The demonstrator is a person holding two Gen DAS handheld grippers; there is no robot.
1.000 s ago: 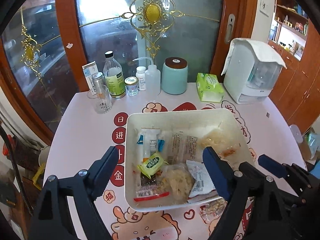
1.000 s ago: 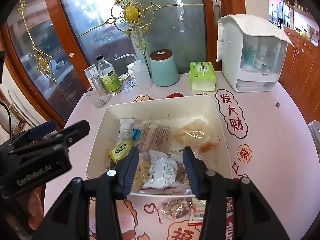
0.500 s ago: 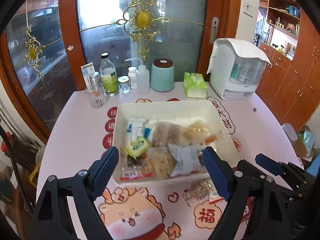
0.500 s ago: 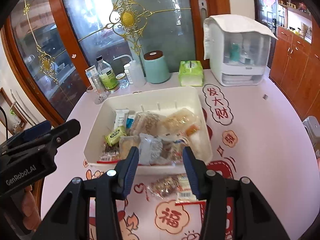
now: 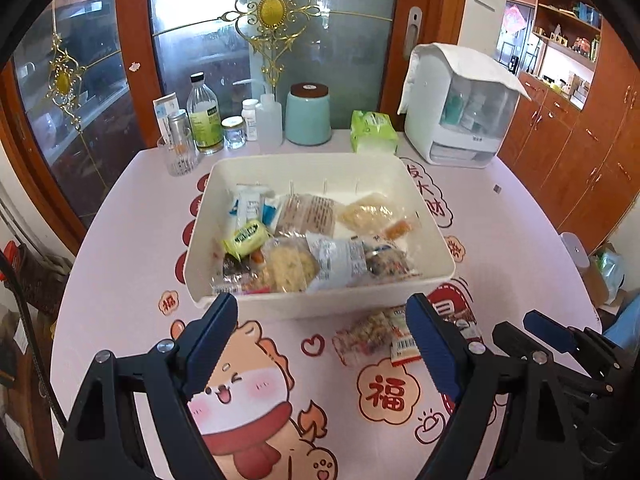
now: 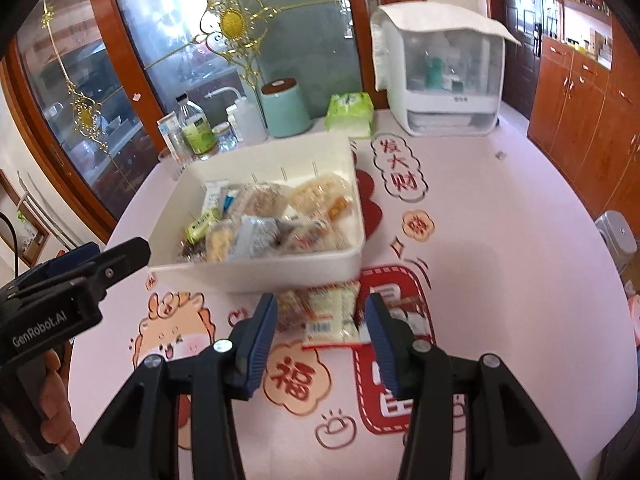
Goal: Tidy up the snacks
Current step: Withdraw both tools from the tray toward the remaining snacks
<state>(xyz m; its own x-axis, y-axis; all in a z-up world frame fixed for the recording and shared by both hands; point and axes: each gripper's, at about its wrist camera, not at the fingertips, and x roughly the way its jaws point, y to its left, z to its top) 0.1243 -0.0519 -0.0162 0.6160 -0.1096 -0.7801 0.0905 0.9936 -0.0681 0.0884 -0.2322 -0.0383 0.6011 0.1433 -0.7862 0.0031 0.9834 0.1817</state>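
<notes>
White plastic bin (image 5: pixel 320 304) holds most snacks; two loose packets (image 6: pixel 320 312) lie on the surface (image 6: pixel 500 280) just before its near wall. They sit directly ahead of the right gripper (image 6: pixel 322 340), partly parted and empty, long axes roughly toward the bin. Left gripper (image 5: pixel 320 344), wide and empty, is offset leftward

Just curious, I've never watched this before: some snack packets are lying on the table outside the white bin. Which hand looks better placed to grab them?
Probably the right. The right gripper has the loose packets lined up between its open jaws, while the left gripper is centred on the bin, packets off to its right.
</notes>
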